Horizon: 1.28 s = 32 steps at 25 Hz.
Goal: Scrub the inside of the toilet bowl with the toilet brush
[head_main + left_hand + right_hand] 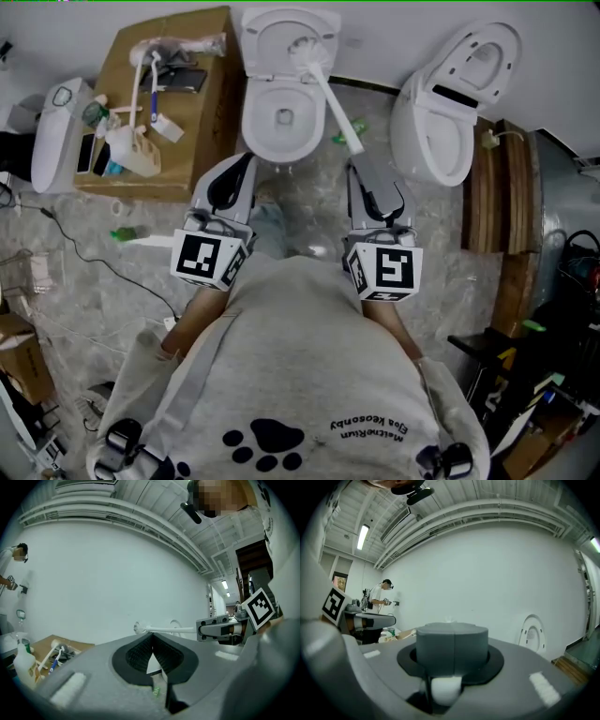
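Note:
The white toilet (279, 112) stands at the top middle of the head view, lid raised. My right gripper (359, 169) is shut on the lower end of the white toilet brush (323, 89). Its handle slants up-left, and the bristle head hangs over the back of the bowl by the lid. The right gripper view shows the shut jaws (452, 631) with the handle's end (446, 691) between them. My left gripper (242, 161) sits near the bowl's front left, shut on nothing. In the left gripper view (152, 637) the brush (140, 629) runs level to the right.
A second white toilet (450, 98) lies to the right, with wooden boards (487, 187) beside it. A cardboard box (159, 103) at the left carries spare brushes and bottles, next to a white cistern (56, 131). Cables trail over the floor at left. Another person (377, 595) stands far off.

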Available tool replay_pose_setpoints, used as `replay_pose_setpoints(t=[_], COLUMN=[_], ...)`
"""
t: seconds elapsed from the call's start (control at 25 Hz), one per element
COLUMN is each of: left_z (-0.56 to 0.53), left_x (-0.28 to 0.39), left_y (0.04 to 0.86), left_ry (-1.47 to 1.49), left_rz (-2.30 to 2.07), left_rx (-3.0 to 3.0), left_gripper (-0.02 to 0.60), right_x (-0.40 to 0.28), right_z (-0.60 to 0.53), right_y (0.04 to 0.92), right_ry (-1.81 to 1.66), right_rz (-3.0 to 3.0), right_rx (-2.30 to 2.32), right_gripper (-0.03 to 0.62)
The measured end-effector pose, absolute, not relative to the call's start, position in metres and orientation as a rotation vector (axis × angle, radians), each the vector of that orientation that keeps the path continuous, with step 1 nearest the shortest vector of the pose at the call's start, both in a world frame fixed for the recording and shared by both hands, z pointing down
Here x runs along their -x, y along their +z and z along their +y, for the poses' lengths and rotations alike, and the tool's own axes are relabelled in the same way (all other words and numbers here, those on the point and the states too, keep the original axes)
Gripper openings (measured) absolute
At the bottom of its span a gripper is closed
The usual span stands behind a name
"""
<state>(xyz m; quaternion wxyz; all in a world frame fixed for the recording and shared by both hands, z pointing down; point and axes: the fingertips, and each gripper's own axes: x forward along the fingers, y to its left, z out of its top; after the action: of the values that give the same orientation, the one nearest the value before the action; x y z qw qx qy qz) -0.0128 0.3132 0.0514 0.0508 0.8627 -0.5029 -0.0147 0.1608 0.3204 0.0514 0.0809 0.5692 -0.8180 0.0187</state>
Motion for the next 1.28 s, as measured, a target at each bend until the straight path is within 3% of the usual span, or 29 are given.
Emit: replay_pose_setpoints(t=[0.76,1.28], left_z=[0.098,0.038], left_x=[0.029,0.049], left_y=[0.066,0.09], left_ry=[0.035,0.041], left_rz=[-1.268,-1.294], left_rx=[-2.756,-2.681], left_gripper=[0.003,0.003], right_x=[-0.117,-0.103], right_z=[0.141,0.076], right_y=[0.07,0.086], right_ry=[0.148,0.185], right_rz=[-2.302,-2.294], right_rx=[-1.821,-1.761], right_gripper=[0.15,0.15])
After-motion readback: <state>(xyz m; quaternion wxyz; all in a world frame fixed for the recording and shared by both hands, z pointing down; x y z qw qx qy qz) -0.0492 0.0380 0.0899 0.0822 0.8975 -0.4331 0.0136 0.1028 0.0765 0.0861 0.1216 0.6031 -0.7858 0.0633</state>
